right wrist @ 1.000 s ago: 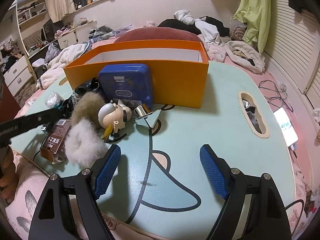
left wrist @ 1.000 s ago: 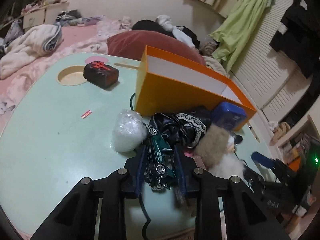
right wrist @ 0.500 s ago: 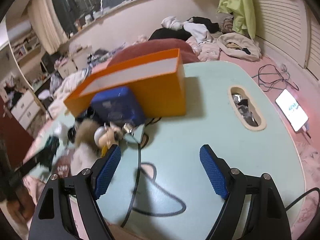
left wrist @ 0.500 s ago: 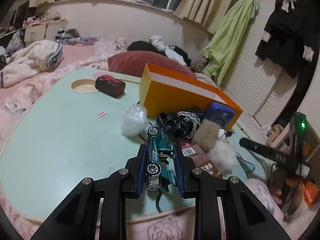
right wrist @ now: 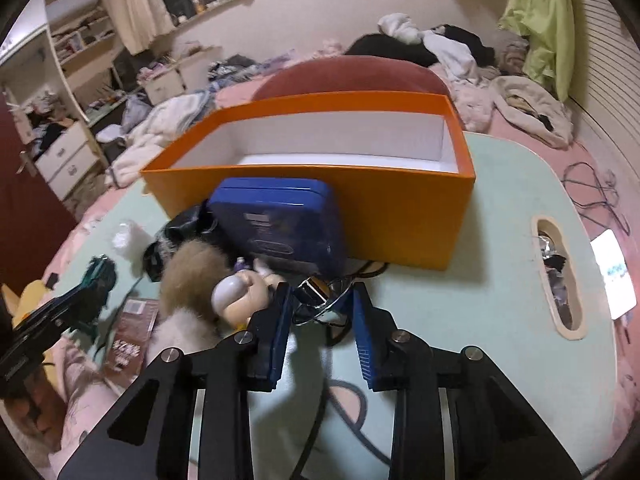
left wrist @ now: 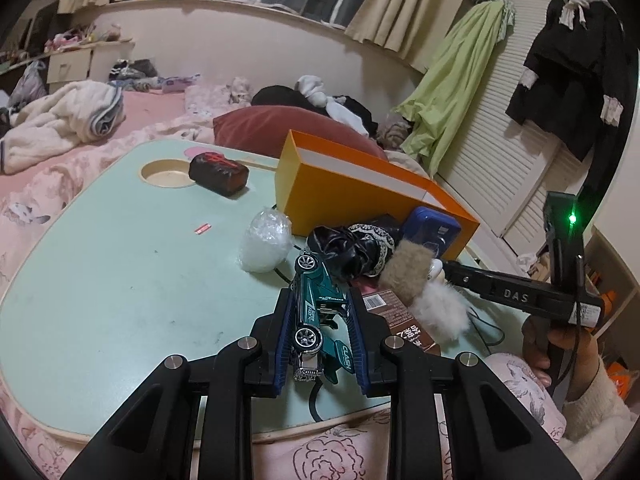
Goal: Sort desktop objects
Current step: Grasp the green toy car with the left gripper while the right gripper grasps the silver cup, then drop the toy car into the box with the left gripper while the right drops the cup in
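The orange box (right wrist: 400,216) stands open and empty toward the bench's (left wrist: 100,280) far edge: light, stiff card, best held by a wall. Leaning on its near wall, the blue tin (right wrist: 280,224) looks hard and slick; take it across its thin edges. The green toy car (left wrist: 316,316), rigid and small, is pinched at its flanks by the left gripper (left wrist: 320,344), above the near edge. The right gripper (right wrist: 320,332) is closing on a thin metal clip (right wrist: 316,294), which looks springy. The bed behind is cluttered.
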